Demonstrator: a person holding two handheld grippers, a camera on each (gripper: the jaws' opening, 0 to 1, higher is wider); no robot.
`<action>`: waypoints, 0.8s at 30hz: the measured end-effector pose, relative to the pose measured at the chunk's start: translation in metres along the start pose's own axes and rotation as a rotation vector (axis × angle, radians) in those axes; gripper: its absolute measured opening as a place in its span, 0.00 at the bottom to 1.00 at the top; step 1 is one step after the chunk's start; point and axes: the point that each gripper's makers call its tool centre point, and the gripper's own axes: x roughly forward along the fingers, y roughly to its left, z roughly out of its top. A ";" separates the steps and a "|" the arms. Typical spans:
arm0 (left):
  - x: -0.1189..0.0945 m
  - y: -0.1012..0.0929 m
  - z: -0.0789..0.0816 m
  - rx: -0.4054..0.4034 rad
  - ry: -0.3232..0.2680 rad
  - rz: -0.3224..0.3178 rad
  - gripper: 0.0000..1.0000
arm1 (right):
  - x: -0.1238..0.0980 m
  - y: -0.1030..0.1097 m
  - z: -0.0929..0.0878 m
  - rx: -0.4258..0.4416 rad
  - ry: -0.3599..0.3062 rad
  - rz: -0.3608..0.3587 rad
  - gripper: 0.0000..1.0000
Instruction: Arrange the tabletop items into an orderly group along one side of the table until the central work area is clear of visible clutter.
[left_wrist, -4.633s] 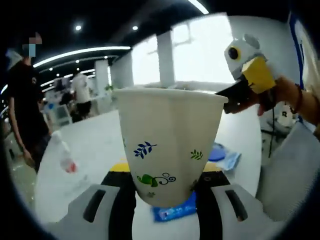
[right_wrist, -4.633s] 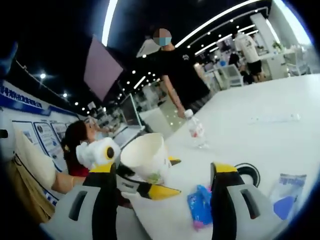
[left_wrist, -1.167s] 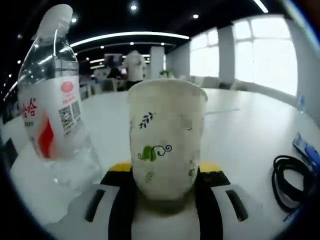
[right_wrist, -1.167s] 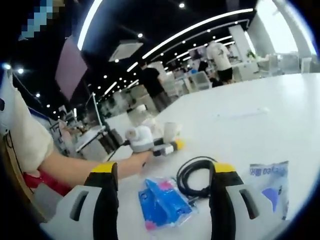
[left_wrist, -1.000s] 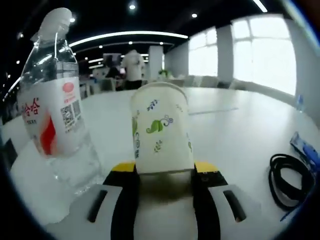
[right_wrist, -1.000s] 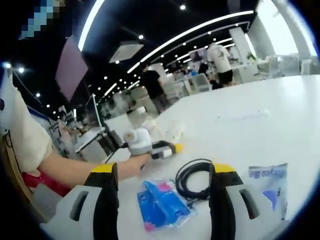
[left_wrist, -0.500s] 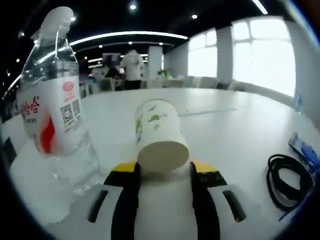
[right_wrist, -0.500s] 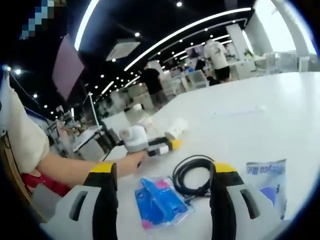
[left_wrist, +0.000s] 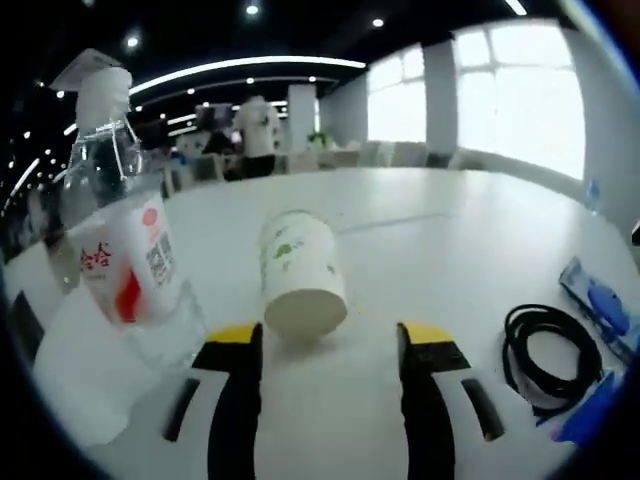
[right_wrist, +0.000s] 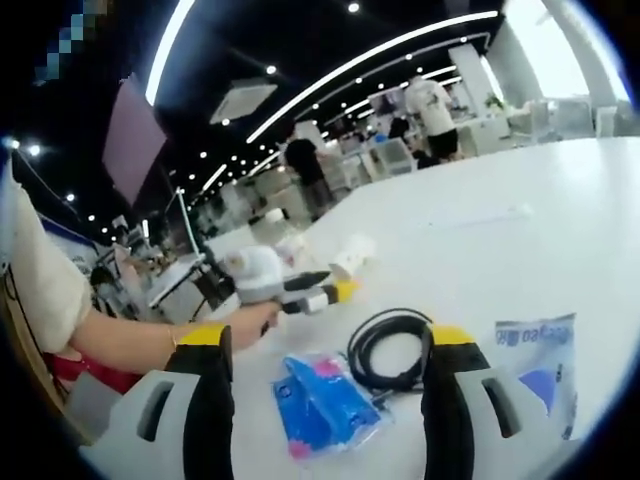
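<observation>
White surface (left_wrist: 450, 240) spanning both views, office hall behind. Left gripper view: paper cup (left_wrist: 300, 272) lying on its side at centre, base toward camera, just beyond left gripper (left_wrist: 328, 345), jaws apart and empty. Water bottle (left_wrist: 125, 260) upright at left, near cup. Black cable coil (left_wrist: 548, 350) at right. Right gripper view: right gripper (right_wrist: 325, 375) jaws apart, empty; blue packet (right_wrist: 325, 405) between them, plastic pouch (right_wrist: 545, 365) at lower right.
</observation>
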 end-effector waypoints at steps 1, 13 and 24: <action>-0.002 -0.001 0.003 0.009 -0.003 -0.002 0.52 | 0.000 0.001 0.000 0.000 -0.001 0.002 0.77; 0.003 -0.001 0.050 0.078 -0.017 0.061 0.54 | -0.001 0.005 0.002 0.012 -0.003 0.012 0.76; 0.024 0.017 0.044 0.082 0.194 0.136 0.60 | -0.003 0.001 0.006 0.027 -0.013 0.003 0.76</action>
